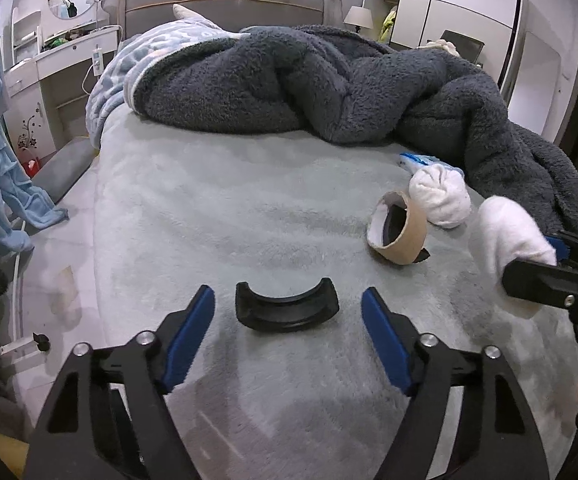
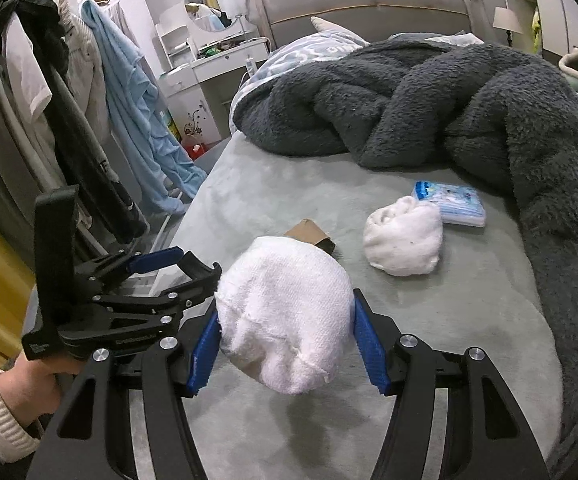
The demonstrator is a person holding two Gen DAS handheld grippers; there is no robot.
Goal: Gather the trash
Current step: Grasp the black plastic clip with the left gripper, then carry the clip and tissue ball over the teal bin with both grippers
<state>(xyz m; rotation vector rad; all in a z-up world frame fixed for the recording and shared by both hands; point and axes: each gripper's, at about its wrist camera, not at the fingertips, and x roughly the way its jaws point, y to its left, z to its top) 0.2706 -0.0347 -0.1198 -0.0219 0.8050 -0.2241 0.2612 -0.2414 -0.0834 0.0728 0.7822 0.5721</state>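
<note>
Fingers, right (image 2: 287, 340): clamped on white tissue wad (image 2: 285, 316), soft, light. Left (image 1: 289, 316): apart, straddling stiff black curved piece (image 1: 287, 310); grip across its ends.

Trash on the grey bed sheet:
- black curved plastic piece (image 1: 287, 309), half-ring shape, lies flat, open side facing up-frame, bottom centre of left wrist view.
- cardboard tape core (image 1: 399, 232), brown, tipped on its edge, opening facing left, right of centre.
- crumpled white tissue wad (image 1: 441, 196) just beside the core, upper right of it, lying on the sheet.
- second white tissue wad (image 2: 285, 316), larger, lifted off the sheet, lower centre of right wrist view.
- blue-white tissue packet (image 2: 451, 203), flat, behind the lying wad, touching it.
</note>
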